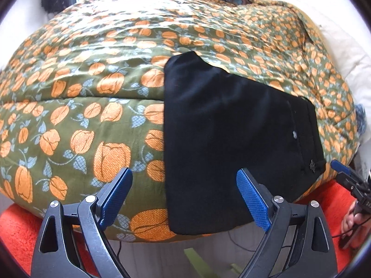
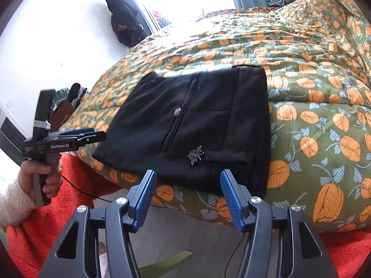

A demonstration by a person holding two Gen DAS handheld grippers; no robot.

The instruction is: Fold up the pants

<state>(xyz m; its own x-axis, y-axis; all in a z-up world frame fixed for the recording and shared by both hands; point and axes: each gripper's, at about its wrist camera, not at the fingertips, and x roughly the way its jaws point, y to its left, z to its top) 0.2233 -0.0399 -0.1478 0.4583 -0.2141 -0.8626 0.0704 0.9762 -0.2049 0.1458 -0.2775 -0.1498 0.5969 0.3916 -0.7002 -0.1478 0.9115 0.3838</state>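
Pants lie folded in a compact rectangle at the bed's near edge; folding looks finished. My left tongs gape wide, right tongs part-open, both empty

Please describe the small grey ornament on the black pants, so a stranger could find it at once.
Start at the green bedspread with orange flowers. The folded black pants lie at its near edge. The insect-shaped ornament sits beside a belt loop, spiky, unlike the round grey button farther up.

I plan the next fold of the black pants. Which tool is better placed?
Probably the right tool: open, just before the pants' near edge. The left tool straddles their side edge, partly over the bedspread.
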